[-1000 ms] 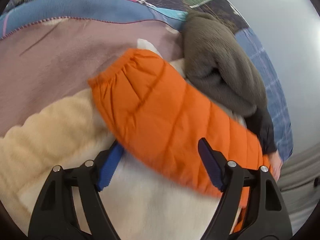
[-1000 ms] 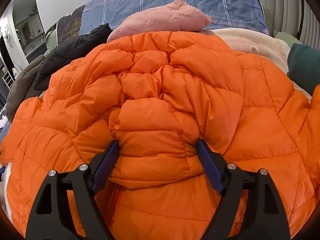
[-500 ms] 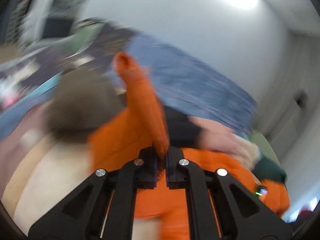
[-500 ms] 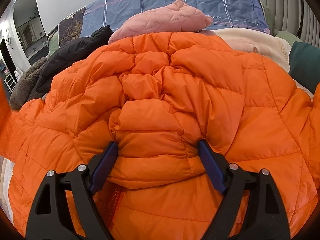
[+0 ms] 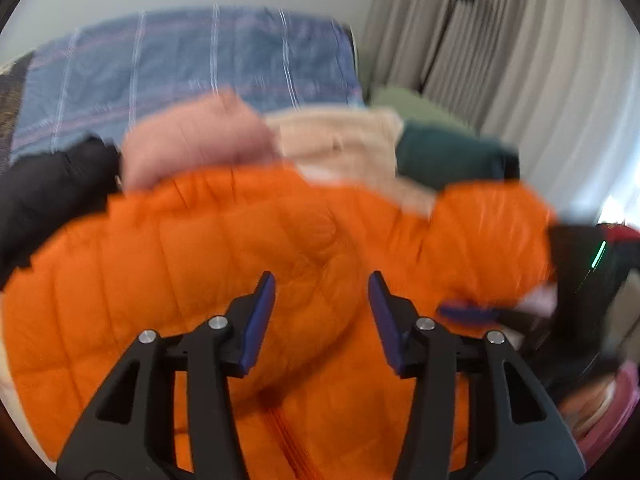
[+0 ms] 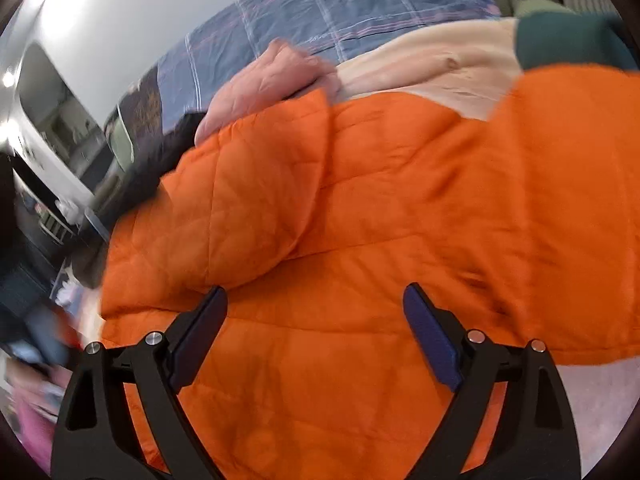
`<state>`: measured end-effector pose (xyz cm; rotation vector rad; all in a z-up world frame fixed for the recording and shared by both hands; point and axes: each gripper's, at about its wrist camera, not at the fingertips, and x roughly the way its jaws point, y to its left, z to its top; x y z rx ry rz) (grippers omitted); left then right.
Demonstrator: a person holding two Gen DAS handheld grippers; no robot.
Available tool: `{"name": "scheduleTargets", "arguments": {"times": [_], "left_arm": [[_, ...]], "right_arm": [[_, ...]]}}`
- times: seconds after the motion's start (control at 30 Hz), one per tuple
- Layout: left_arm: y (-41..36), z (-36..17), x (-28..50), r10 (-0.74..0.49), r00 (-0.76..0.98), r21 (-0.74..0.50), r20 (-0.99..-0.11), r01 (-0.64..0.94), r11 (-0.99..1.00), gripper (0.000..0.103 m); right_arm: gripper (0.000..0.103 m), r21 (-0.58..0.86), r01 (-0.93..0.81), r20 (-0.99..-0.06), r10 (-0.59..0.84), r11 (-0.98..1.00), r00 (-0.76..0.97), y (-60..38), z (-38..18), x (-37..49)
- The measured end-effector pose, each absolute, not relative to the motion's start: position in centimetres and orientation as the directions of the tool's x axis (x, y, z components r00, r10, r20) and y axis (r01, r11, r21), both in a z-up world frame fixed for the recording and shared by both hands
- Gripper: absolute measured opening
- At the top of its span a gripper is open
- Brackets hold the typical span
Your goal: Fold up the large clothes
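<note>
Two hand-held grippers are hovering over one orange puffer jacket (image 5: 192,264), the landmark for this entry, which is lying spread on a heap of other garments on the bed.

Left gripper (image 5: 322,300): jaws, having just been opening, are standing partly apart above the jacket's front, nothing between the pads.

Right gripper (image 6: 316,312): jaws, also just opening, are standing wide over the quilted body, pads clear of the cloth.

Progress, as a judgement: a sleeve (image 6: 256,184) is lying folded across the jacket's body, so one fold is looking done; the remaining folds of the body are looking outstanding.

Left wrist view only: the jacket's zip line (image 5: 280,428), a curtain (image 5: 500,60) beyond the jacket, and part of the other gripper beside its right edge.

Right wrist view only: a doorway (image 6: 48,112) far off the jacket's left side.

Both views: pink garment (image 5: 192,136), cream garment (image 5: 340,140) and checked blue blanket (image 5: 180,60) are sitting behind the jacket.
</note>
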<state>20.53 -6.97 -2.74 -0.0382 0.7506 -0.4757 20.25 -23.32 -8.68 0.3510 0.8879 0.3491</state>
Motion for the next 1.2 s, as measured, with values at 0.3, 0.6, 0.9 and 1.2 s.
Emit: {"name": "scheduleTargets", "arguments": {"times": [0.3, 0.6, 0.9, 1.2], "left_arm": [[0.8, -3.2, 17.0, -0.294, 0.700, -0.123, -0.651, 0.285, 0.951, 0.067], [8.0, -4.6, 17.1, -0.178, 0.708, -0.142, -0.683, 0.111, 0.984, 0.061], [7.9, -7.4, 18.3, -0.141, 0.667, -0.104, -0.732, 0.095, 0.990, 0.060], [13.9, -2.7, 16.0, -0.107, 0.774, -0.215, -0.623, -0.038, 0.976, 0.053]], "right_arm": [[0.087, 0.417, -0.183, -0.658, 0.435, 0.890, 0.616, -21.3, -7.3, 23.2], [0.003, 0.321, -0.115, -0.701, 0.318, 0.940, 0.639, -19.6, -7.5, 24.4], [0.008, 0.109, -0.059, -0.769, 0.122, 0.992, 0.627, -22.0, -8.4, 20.8], [0.013, 0.179, -0.221, -0.648, 0.284, 0.959, 0.707, -18.9, -4.7, 20.1]]}}
